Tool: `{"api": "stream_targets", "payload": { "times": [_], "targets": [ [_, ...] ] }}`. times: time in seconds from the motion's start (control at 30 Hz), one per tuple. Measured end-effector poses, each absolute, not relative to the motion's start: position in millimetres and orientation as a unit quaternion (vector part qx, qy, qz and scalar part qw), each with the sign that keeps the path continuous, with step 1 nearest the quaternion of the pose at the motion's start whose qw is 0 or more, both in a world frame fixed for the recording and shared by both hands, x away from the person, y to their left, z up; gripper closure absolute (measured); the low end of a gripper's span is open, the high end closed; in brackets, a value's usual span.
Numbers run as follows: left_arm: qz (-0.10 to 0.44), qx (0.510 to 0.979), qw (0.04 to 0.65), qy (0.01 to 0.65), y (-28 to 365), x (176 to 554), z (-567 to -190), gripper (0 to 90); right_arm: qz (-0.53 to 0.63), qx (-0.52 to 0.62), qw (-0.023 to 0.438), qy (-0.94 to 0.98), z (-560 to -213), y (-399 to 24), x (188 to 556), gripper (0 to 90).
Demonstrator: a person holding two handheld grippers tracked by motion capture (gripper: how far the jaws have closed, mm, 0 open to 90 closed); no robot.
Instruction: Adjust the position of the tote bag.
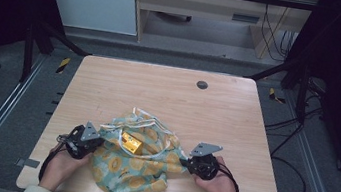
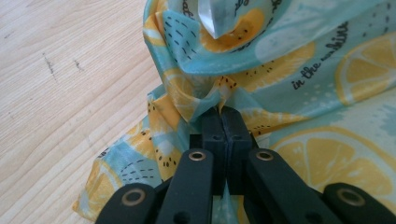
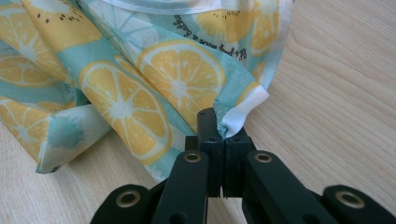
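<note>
A teal cloth bag (image 1: 141, 165) printed with lemon slices lies crumpled near the front edge of the wooden table (image 1: 168, 96). A small yellow box (image 1: 130, 142) rests on top of the cloth, near white drawstring cords (image 1: 152, 122). My left gripper (image 1: 96, 142) is shut on a pinch of the bag's left side; the bag fabric (image 2: 261, 70) bunches up at the left gripper's tips (image 2: 223, 112). At the bag's right side my right gripper (image 1: 183, 162) is shut on a white-hemmed corner (image 3: 243, 109), pinched at the right gripper's tips (image 3: 218, 122).
A round grey grommet (image 1: 202, 85) sits in the table's far half. Black frame struts (image 1: 51, 34) and cables (image 1: 290, 128) flank the table. A hand (image 1: 61, 166) holds each gripper at the front edge.
</note>
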State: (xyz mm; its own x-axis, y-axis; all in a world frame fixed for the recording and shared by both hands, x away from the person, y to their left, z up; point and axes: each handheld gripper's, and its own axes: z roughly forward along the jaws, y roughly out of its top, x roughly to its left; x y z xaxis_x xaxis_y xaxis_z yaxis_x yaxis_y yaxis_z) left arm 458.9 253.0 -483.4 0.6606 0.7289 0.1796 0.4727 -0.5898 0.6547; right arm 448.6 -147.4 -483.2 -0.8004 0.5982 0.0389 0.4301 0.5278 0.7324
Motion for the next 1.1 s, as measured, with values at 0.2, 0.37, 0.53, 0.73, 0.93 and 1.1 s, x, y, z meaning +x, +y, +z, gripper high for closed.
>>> {"api": "stream_targets", "payload": {
  "times": [0.2, 0.37, 0.53, 0.73, 0.93, 1.1],
  "targets": [
    [0.226, 0.865, 0.281, 0.35, 247.9, 461.8, -485.8, 89.5, 0.386, 0.299, 0.11, 0.866, -483.0, -148.7, 448.2, 87.3],
    [0.231, 0.861, 0.285, 0.353, 248.8, 461.7, -484.6, 86.0, 0.386, 0.301, 0.111, 0.865, -482.9, -148.6, 448.3, 86.2],
    [0.245, 0.846, 0.306, 0.361, 250.7, 456.1, -475.4, 66.4, 0.387, 0.309, 0.119, 0.861, -481.4, -151.6, 447.7, 68.0],
    [0.254, 0.829, 0.326, 0.378, 254.1, 443.4, -464.7, 39.5, 0.403, 0.323, 0.148, 0.843, -474.9, -158.9, 443.8, 37.6],
    [0.258, 0.811, 0.353, 0.388, 256.5, 436.7, -457.2, 22.7, 0.417, 0.333, 0.163, 0.83, -468.7, -165.3, 440.2, 20.2],
    [0.254, 0.803, 0.371, 0.391, 259.3, 430.0, -448.1, 16.2, 0.432, 0.336, 0.167, 0.82, -465.8, -168.5, 440.8, 13.3]
  ]
}}
